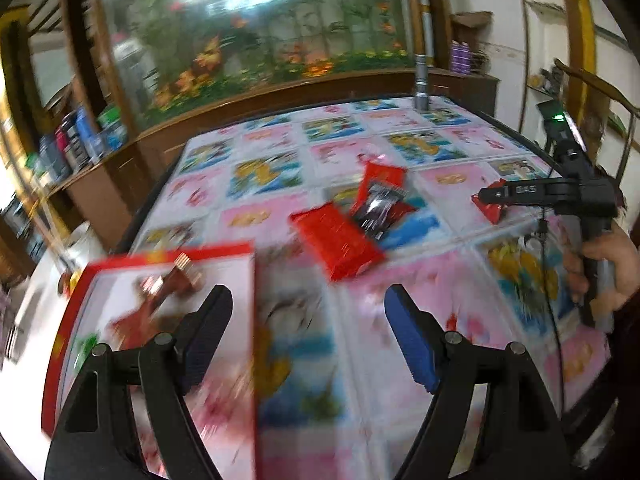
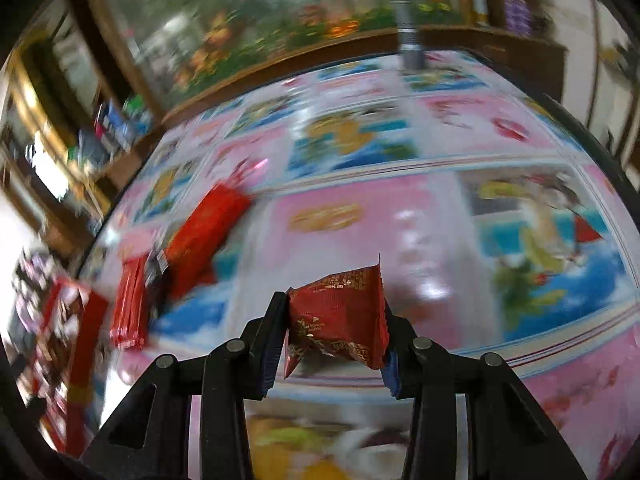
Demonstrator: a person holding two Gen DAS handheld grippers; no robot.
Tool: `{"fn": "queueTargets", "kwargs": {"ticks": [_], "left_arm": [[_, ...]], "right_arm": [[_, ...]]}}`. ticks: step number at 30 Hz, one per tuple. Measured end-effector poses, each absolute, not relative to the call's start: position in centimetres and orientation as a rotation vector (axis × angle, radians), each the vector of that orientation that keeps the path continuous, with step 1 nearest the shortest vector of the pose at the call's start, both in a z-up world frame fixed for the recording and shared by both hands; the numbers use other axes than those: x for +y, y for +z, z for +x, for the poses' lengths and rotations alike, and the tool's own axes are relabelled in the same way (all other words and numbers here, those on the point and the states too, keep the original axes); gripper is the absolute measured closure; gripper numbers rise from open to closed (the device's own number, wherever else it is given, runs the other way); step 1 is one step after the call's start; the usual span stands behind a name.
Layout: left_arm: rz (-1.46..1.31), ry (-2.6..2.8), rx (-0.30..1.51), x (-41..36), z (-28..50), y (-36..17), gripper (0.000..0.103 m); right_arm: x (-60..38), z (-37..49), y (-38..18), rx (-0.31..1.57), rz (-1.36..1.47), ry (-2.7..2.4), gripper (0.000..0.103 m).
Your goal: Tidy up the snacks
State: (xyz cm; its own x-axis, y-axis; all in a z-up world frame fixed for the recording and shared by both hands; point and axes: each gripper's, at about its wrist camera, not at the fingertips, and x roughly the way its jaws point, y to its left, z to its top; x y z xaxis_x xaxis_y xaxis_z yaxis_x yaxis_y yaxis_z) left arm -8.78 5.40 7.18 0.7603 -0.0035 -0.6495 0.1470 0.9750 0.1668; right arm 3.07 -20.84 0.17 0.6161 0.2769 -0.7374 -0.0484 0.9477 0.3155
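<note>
My right gripper (image 2: 334, 320) is shut on a dark red snack packet (image 2: 340, 320) and holds it above the table; the left wrist view shows that gripper (image 1: 486, 200) at the right, a red packet (image 1: 489, 209) at its tip. My left gripper (image 1: 308, 308) is open and empty, over the right edge of a red-rimmed snack box (image 1: 160, 320) at the near left. Mid-table lie a bright red packet (image 1: 338, 240), a black packet (image 1: 378, 208) and another red packet (image 1: 382, 178). The right wrist view shows that cluster (image 2: 200, 240) and the box (image 2: 64, 352) at the left.
The table wears a pink and blue cartoon-print cloth (image 1: 400, 140). A grey pole (image 1: 421, 88) stands at its far edge before a floral wall picture. Shelves with boxes (image 1: 80, 140) line the left. A hand (image 1: 612, 264) holds the right gripper's handle.
</note>
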Motion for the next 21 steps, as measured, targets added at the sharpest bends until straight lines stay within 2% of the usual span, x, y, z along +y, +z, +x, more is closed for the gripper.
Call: {"fn": "queueTargets", "kwargs": {"ticks": [3, 10, 17, 19, 21], "left_arm": [[0.245, -0.117, 0.710, 3.3, -5.0, 6.6, 0.024], [0.276, -0.172, 0.759, -0.3, 1.3, 4.6, 0.024], [0.262, -0.220, 0.837, -0.9, 4.2, 2.4, 0.025], [0.253, -0.228, 0.855, -0.6, 4.6, 1.8, 0.028], [0.245, -0.245, 0.864, -0.6, 4.9, 1.4, 0.038]], "right_arm": [[-22.9, 3.4, 0.2, 0.889, 0.407, 0.201, 0.061], [-22.9, 3.1, 1.3, 0.816, 0.482, 0.257, 0.062], [-23.9, 3.3, 1.1, 0.835, 0.563, 0.269, 0.062], [-23.8, 3.4, 1.2, 0.835, 0.562, 0.271, 0.062], [-23.7, 3.3, 1.3, 0.832, 0.560, 0.278, 0.062]]}}
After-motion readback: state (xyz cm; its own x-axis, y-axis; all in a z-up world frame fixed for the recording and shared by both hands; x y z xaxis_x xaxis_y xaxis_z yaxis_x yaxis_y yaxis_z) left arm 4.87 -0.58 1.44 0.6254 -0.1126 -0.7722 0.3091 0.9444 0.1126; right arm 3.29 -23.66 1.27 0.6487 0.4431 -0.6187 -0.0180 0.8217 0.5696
